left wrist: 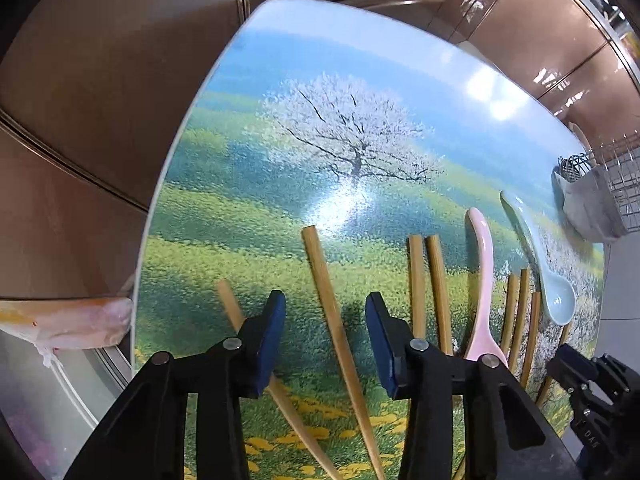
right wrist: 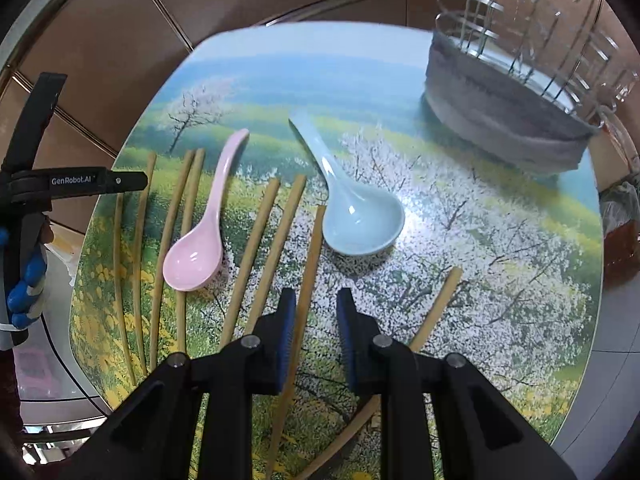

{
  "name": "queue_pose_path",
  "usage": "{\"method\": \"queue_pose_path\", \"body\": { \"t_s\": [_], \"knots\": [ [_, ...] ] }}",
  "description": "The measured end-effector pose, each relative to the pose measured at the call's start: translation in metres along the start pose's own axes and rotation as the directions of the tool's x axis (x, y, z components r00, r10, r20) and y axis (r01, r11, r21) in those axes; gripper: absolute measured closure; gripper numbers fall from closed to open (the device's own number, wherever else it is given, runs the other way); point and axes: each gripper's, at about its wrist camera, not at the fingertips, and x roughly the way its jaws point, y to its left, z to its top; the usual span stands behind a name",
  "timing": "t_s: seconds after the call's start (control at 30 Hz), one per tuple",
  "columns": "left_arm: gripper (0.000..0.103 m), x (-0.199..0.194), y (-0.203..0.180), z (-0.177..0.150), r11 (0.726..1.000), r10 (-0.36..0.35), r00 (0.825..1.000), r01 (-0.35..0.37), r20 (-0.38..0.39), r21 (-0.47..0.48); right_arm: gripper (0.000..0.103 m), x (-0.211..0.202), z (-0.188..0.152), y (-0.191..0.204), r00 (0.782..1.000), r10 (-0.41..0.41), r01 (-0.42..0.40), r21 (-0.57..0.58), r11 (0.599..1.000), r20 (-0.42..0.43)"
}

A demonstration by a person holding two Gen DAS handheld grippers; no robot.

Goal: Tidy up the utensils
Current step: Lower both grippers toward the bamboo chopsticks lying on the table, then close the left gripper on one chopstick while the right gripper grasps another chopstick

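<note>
Several bamboo chopsticks lie spread on a table with a printed landscape top. A pink spoon and a pale blue spoon lie among them; both also show in the left wrist view, pink and blue. My left gripper is open and empty, low over one chopstick. My right gripper is open and empty, straddling another chopstick. A wire utensil holder on a grey base stands at the table's far right.
The left gripper's body shows at the left edge of the right wrist view. The table's rounded edge drops to a brown tiled floor. A plastic-wrapped object lies off the table's left edge.
</note>
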Motion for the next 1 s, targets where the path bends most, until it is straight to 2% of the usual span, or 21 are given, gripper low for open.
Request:
{"method": "queue_pose_path", "body": {
  "t_s": [0.4,0.57,1.0],
  "knots": [
    [0.069,0.006,0.006,0.007,1.000,0.013,1.000,-0.013,-0.026,-0.010,0.083,0.022,0.018,0.012,0.998,-0.026,0.026,-0.003,1.000,-0.061],
    [0.072,0.014,-0.009,0.014,1.000,0.015,0.999,-0.016,-0.035,-0.007,0.083,0.033,0.022,0.016,0.996,-0.047,0.047,-0.010,0.999,-0.080],
    [0.094,0.018,0.004,0.010,0.997,-0.023,0.998,0.018,-0.062,-0.079,0.089,0.046,0.023,0.022,0.994,-0.067,0.065,-0.034,0.997,-0.091]
  ]
}}
